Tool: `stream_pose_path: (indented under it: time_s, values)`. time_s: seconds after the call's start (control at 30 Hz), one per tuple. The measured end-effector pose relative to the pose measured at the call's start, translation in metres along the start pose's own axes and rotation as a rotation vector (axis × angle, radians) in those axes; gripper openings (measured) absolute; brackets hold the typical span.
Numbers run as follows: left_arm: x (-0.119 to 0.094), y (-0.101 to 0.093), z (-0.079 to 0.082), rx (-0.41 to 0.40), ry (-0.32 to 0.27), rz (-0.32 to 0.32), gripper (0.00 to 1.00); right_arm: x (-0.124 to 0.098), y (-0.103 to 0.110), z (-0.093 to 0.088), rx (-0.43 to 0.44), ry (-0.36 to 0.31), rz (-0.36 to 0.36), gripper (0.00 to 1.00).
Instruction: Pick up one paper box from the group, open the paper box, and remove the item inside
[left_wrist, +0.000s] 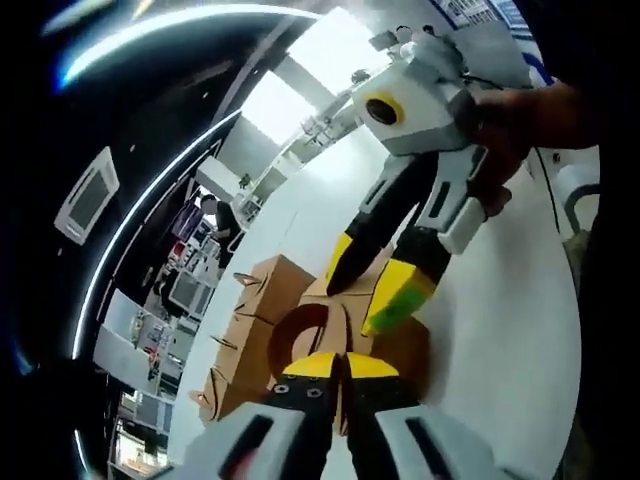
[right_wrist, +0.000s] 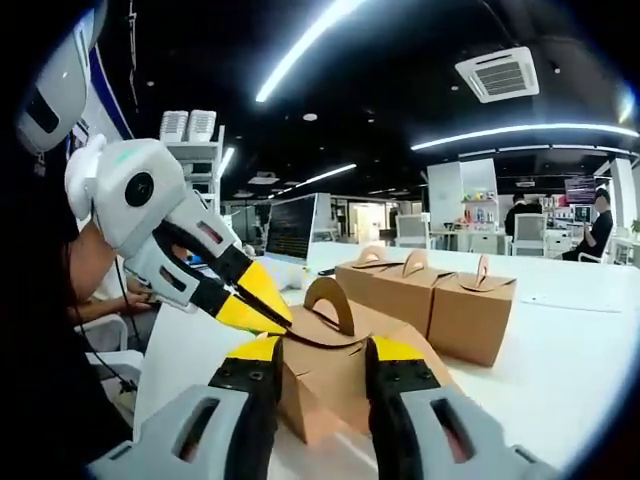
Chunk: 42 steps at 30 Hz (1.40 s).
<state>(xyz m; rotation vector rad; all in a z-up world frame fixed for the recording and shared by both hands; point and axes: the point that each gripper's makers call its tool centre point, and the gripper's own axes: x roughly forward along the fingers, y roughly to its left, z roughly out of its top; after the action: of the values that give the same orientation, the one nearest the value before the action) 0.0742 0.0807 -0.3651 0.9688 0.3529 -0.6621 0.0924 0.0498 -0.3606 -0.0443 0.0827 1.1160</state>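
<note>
On the white counter (right_wrist: 560, 360), a brown paper box (right_wrist: 335, 375) with an arched handle stands near the grouped boxes (right_wrist: 430, 295). Left gripper (right_wrist: 262, 308) jaws pinch its top flap. Right gripper (right_wrist: 322, 365) jaws are spread apart around the box.

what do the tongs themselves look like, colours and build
Both tongs share one design. The right tongs have a white and grey body with a yellow-ringed round opening, and two black fingers with yellow tips, one tinged green. The left tongs look the same: white-grey housing, black fingers with red marks, yellow tips. A thin dark cable trails below the person's arm.
</note>
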Motion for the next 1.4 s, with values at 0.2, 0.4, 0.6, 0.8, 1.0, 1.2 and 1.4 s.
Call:
stream_pose_path:
  time_s: [0.2, 0.4, 0.6, 0.8, 1.0, 1.2, 1.4]
  values:
    - [-0.001, 0.000, -0.001, -0.064, -0.056, -0.007, 0.05, 0.000, 0.000, 0.000, 0.003, -0.001, -0.002, 0.34]
    - [-0.001, 0.000, 0.000, -0.061, -0.084, 0.019, 0.04, 0.000, 0.000, 0.000, 0.003, 0.006, -0.004, 0.34]
    - [-0.002, 0.002, 0.000, -0.087, -0.107, 0.048, 0.04, 0.000, 0.000, 0.000, 0.006, 0.007, -0.005, 0.34]
    - [-0.007, 0.007, 0.003, -0.163, -0.155, 0.071, 0.04, 0.000, 0.000, 0.000, 0.006, 0.008, -0.002, 0.34]
    - [-0.010, 0.011, 0.003, -0.218, -0.185, 0.079, 0.04, 0.000, 0.000, 0.000, 0.007, 0.006, -0.001, 0.34]
    - [-0.011, 0.012, 0.003, -0.271, -0.209, 0.082, 0.04, 0.000, 0.000, 0.000, 0.008, 0.005, -0.001, 0.34]
    - [-0.014, 0.017, 0.003, -0.408, -0.273, 0.091, 0.04, 0.000, -0.001, 0.000, 0.010, 0.005, -0.001, 0.34]
